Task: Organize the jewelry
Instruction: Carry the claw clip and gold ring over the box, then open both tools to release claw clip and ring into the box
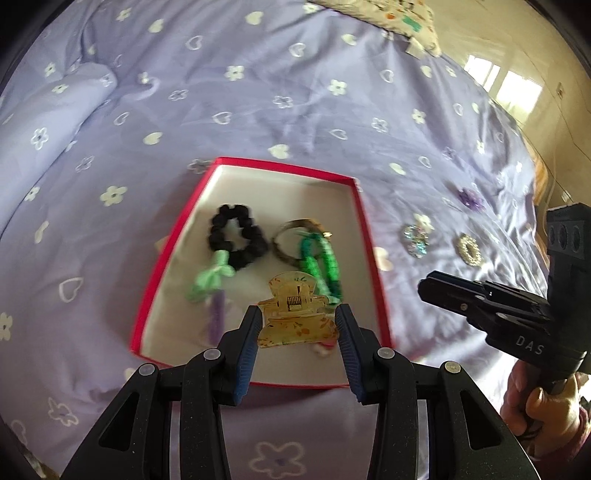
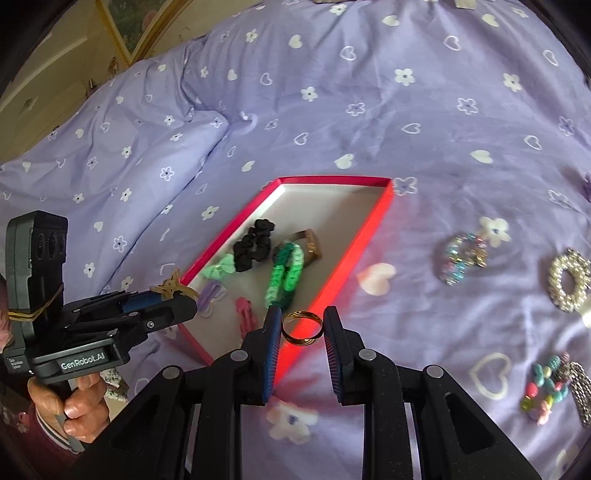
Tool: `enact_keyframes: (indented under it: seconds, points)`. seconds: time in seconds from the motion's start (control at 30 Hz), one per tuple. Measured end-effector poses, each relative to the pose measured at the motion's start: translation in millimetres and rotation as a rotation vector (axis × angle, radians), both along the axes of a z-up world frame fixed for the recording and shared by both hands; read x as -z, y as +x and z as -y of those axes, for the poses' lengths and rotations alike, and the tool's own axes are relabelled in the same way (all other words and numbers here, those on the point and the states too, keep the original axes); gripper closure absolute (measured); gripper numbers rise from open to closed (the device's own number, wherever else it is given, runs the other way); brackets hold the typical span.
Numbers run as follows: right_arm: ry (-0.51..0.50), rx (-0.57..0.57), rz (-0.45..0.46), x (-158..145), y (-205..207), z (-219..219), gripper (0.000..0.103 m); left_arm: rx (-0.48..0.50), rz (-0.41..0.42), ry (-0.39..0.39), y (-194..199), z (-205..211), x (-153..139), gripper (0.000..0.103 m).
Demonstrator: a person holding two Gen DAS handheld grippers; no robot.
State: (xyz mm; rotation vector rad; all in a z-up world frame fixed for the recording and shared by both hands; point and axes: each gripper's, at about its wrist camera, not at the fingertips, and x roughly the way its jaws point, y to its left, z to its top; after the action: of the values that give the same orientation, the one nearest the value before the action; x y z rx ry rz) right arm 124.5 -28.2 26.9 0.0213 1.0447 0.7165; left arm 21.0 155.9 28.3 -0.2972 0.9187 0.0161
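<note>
My left gripper [image 1: 299,321] is shut on a yellow translucent claw hair clip [image 1: 295,314], held over the near end of the red box [image 1: 364,221]. In the right wrist view, my right gripper [image 2: 301,326] is shut on a gold ring [image 2: 302,328], above the box's [image 2: 332,273] near right rim. The box holds a black scrunchie [image 1: 236,236], a green braided band [image 1: 321,262], a brown bangle [image 1: 291,225], a mint bow clip [image 1: 210,278], a purple clip [image 2: 210,293] and a pink clip [image 2: 245,314]. The left gripper [image 2: 173,291] with the claw clip [image 2: 171,286] also shows in the right wrist view, the right gripper [image 1: 428,284] in the left wrist view.
On the lilac flowered bedspread [image 2: 369,110] right of the box lie a pastel beaded bracelet [image 2: 461,256], a pearl scrunchie ring [image 2: 569,278], a turquoise bead strand [image 2: 550,387] and a purple flower piece [image 1: 471,199]. A pillow [image 1: 391,18] lies far off. A hand [image 2: 81,406] grips the left handle.
</note>
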Motion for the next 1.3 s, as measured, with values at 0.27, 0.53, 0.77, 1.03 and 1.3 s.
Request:
enact_keyframes:
  seconds: [0.27,0.53,0.77,1.03,1.3]
  points:
    - [0.001,-0.048,-0.011,8,3,-27,0.08,-0.057,-0.021,0.0,2,-20,10,0.063]
    - [-0.004,-0.069,-0.024,16,10,-43,0.08,-0.076,-0.036,-0.001,12,-30,19,0.063]
    - [-0.019,-0.084,-0.028,24,17,-57,0.08,-0.087,-0.057,0.007,27,-41,30,0.063]
    - [-0.084,-0.091,-0.012,41,29,-72,0.08,-0.106,-0.09,0.025,51,-52,49,0.063]
    - [-0.147,-0.123,-0.017,58,29,-82,0.08,-0.111,-0.127,0.04,59,-52,71,0.062]
